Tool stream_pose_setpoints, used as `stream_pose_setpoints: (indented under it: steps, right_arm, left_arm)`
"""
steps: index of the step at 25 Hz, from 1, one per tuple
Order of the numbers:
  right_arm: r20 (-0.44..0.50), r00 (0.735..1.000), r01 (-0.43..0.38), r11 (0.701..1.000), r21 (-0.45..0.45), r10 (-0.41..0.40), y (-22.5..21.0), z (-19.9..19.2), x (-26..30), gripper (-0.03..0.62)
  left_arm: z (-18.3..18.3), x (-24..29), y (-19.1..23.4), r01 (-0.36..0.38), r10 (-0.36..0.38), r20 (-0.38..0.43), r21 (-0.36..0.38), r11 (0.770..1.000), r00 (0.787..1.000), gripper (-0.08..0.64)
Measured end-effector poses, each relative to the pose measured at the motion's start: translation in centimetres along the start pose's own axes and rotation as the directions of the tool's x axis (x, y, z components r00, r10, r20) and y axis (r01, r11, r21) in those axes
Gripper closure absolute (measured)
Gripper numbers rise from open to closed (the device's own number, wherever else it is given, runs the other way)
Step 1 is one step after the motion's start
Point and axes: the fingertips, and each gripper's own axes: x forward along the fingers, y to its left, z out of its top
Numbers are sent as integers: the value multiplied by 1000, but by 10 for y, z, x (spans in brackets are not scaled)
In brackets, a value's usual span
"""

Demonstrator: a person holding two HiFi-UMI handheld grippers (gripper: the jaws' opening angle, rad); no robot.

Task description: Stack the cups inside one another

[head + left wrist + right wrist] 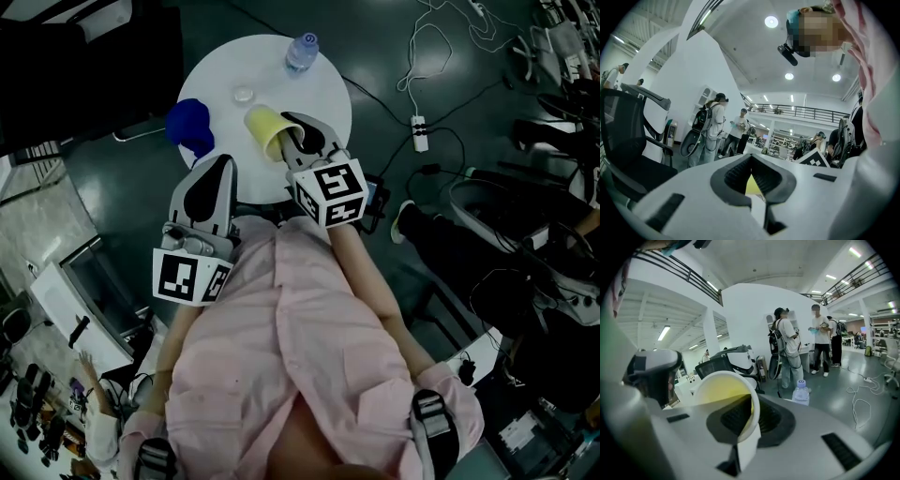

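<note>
A yellow cup [263,129] lies tilted over the near part of the round white table [319,89], and my right gripper [298,142] is shut on its rim. In the right gripper view the yellow cup [723,392] shows its open mouth, with its wall pinched between the jaws. A blue cup [191,124] is at the table's left edge, just ahead of my left gripper [221,167]. The left gripper [754,194] has its jaws together and holds nothing. A patch of yellow shows through its notch.
A clear water bottle [302,52] stands at the table's far side, and the water bottle [800,393] also shows in the right gripper view. A small white lid [244,94] lies nearby. Cables and a power strip [421,132] run over the dark floor on the right. Several people stand in the background.
</note>
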Motion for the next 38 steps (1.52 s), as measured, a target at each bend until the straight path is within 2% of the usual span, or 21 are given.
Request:
stream_pose_setpoints:
  steps: [7,18,29,38]
  right_arm:
    - [61,998,-18,1000,-3,18,-17,20,-32,552]
    - [111,993,-38,999,22,36,-50,24,-91,552]
    - [145,989,-42,998,44,36,-63,8,-127,552]
    - [137,990,-42,999,9,40,-61,-3,-137,552]
  left_arm:
    - [-6,13,-21,-25,25,7,-11,1000,1000,541]
    - [-17,22,-58,-95,95,6,-6,995,995,541]
    - [-27,19,-83,-130,130,15,20,991,991,541]
    - [-31,10,-90,-146,145,41,20,989,989,541]
